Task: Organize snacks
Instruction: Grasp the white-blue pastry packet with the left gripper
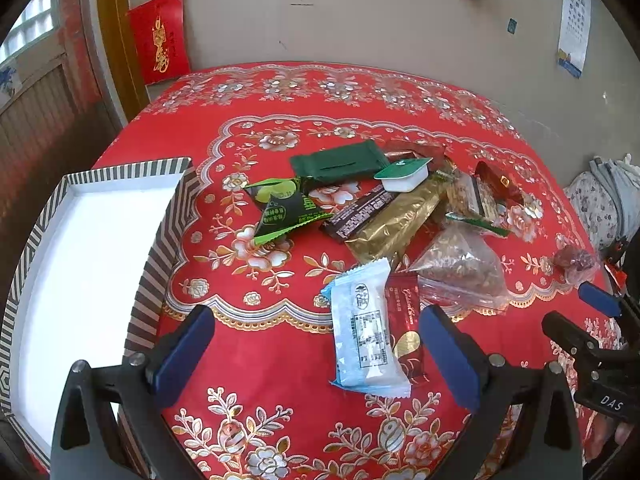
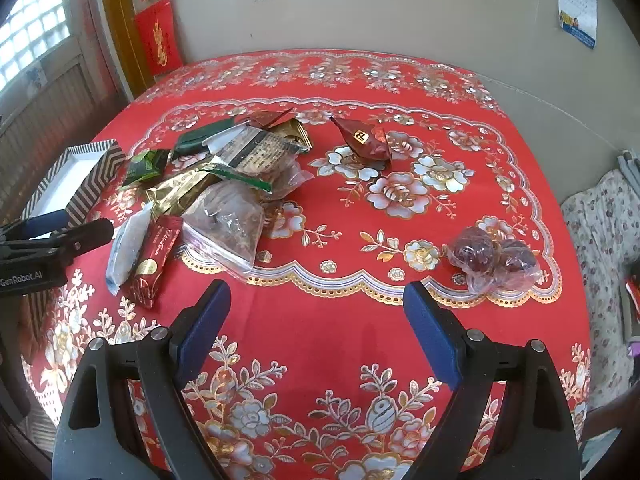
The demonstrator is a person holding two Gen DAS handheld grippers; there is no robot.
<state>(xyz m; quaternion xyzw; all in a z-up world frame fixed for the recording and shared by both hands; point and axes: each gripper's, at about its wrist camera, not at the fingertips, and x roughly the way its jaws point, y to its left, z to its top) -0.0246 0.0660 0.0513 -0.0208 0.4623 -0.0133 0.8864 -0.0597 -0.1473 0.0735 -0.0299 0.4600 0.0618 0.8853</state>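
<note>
Both grippers, left [image 1: 316, 352] and right [image 2: 316, 320], gape empty; overlapping packets [image 1: 366, 328] at 12 o'clock risk a double grab.

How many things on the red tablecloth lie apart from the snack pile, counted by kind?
Striped box: 1
Dark red packet: 1
Clear bag of dark round fruits: 1
Total: 3

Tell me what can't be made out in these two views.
- Striped box: its near end is cut off by the left wrist view's edge and the left gripper.
- Snack pile: lower packets are covered by upper ones in both views.
- Packet print: too small and blurred to read.
</note>
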